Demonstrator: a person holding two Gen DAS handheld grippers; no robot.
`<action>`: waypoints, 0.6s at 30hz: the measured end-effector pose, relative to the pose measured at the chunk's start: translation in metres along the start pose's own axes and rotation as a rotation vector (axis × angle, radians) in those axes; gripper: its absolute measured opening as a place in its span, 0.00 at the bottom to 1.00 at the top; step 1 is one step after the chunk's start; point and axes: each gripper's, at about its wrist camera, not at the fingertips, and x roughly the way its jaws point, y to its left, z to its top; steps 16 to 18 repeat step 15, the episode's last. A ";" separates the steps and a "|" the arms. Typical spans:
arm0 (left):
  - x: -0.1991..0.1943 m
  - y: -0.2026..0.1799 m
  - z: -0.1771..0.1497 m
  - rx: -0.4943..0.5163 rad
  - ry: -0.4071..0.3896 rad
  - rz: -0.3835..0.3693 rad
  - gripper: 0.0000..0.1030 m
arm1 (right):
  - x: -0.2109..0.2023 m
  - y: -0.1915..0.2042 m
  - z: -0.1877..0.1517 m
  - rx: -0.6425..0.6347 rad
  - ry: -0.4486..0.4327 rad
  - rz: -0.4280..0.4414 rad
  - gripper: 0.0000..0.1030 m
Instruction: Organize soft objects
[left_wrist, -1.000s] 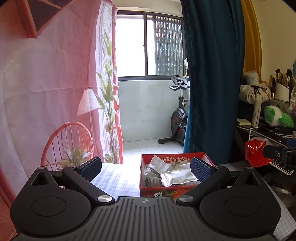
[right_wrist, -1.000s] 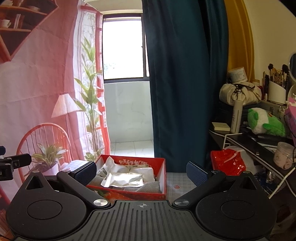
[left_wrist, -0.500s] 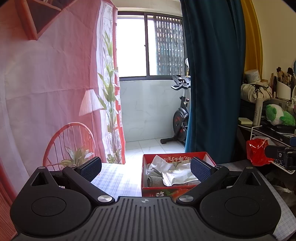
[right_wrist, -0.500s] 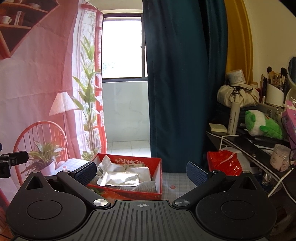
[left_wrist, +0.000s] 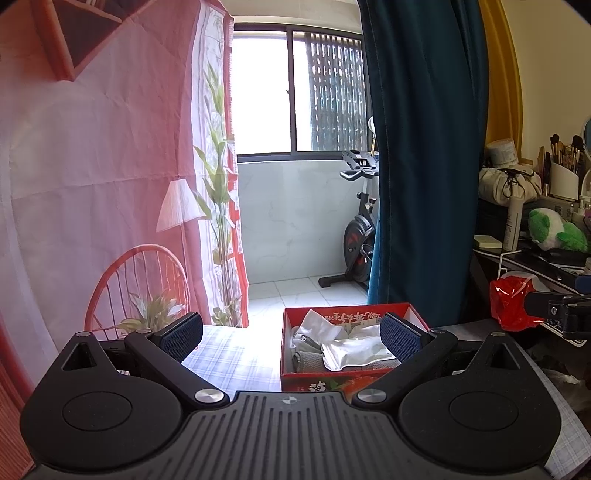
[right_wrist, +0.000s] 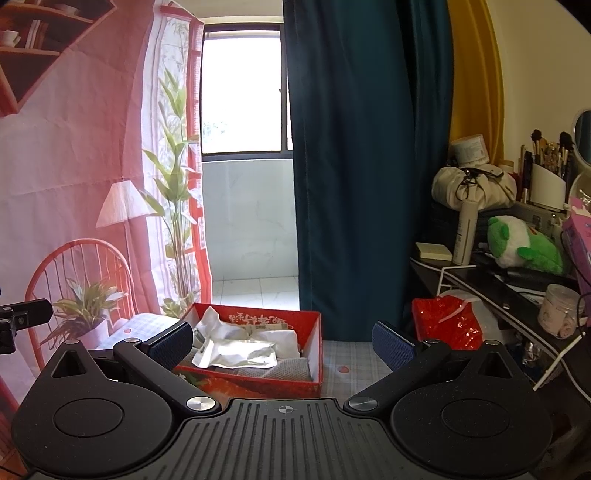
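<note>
**Both hand-held grippers wide open behind a red box of soft things**

The left hand-held gripper (left_wrist: 291, 334) is spread wide with nothing between its blue pads; its right pad overlaps the near right corner of the red box (left_wrist: 295, 380) and hides part of the contents. The right hand-held gripper (right_wrist: 282, 343) is likewise fully spread and empty, its left pad covering the box's near left corner.

The red box (right_wrist: 316, 347) stands on the checked cloth of the counter (right_wrist: 347, 358). Inside lie a silvery foil pouch (right_wrist: 240, 354) on top, crumpled white wrapping (right_wrist: 212, 323) towards the back, and grey knitted fabric (right_wrist: 291, 369) beneath; whether that fabric is socks or a cloth is hard to make out. The box's front face is largely cut off by the gripper bodies in both views.

A crinkled red bag (right_wrist: 448, 321) sits to the right beside a dark shelf, where a green and white plush toy (right_wrist: 521, 245) lies. A piece of each gripper intrudes at the edge of the other's view.
</note>
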 end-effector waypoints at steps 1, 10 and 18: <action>0.000 0.000 0.000 -0.002 0.000 -0.001 1.00 | 0.000 0.000 0.000 0.000 0.001 -0.001 1.00; 0.001 0.003 -0.001 -0.006 0.003 -0.008 1.00 | 0.001 0.000 -0.001 -0.001 0.005 0.000 1.00; 0.001 0.005 -0.002 -0.006 0.002 -0.005 1.00 | 0.002 0.001 -0.001 -0.003 0.005 0.001 1.00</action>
